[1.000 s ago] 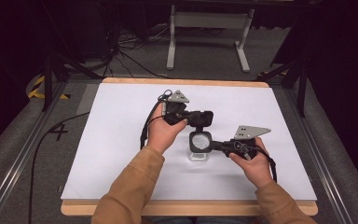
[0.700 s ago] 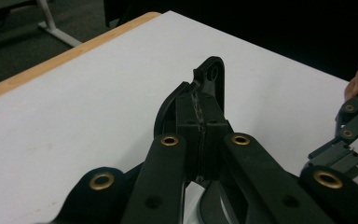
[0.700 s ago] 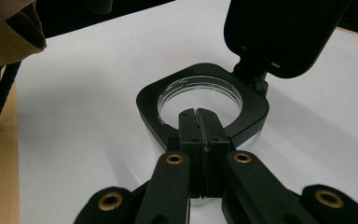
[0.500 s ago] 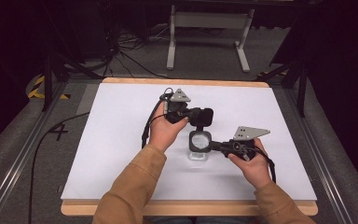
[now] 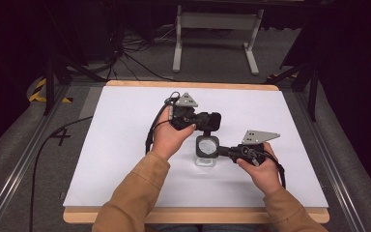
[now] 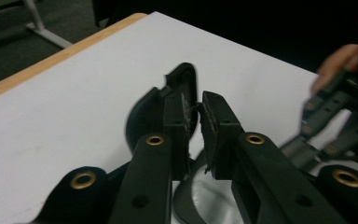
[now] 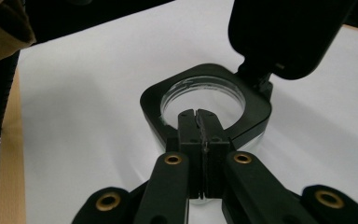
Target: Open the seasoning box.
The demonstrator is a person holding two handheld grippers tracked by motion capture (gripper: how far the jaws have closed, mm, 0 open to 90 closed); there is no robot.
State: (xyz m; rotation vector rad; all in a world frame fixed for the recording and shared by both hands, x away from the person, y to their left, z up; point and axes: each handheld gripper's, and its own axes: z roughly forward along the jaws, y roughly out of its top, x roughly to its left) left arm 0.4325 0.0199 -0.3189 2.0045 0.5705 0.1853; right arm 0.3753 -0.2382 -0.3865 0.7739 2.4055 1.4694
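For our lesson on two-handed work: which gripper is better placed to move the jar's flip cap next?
Probably the left gripper: its jaws, which have just been opening, sit against the flip cap with no grip on it. The right gripper is shut on the jar's collar, steadying it.

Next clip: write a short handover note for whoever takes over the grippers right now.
Left gripper: jaws have just been opening, with a narrow gap and nothing clearly between them, right beside the raised lid.
Right gripper: shut, tips on the front rim of the jar.
The jar stands mid-table.
Done: lid flipped up.
Left: probably draw both grippers clear.
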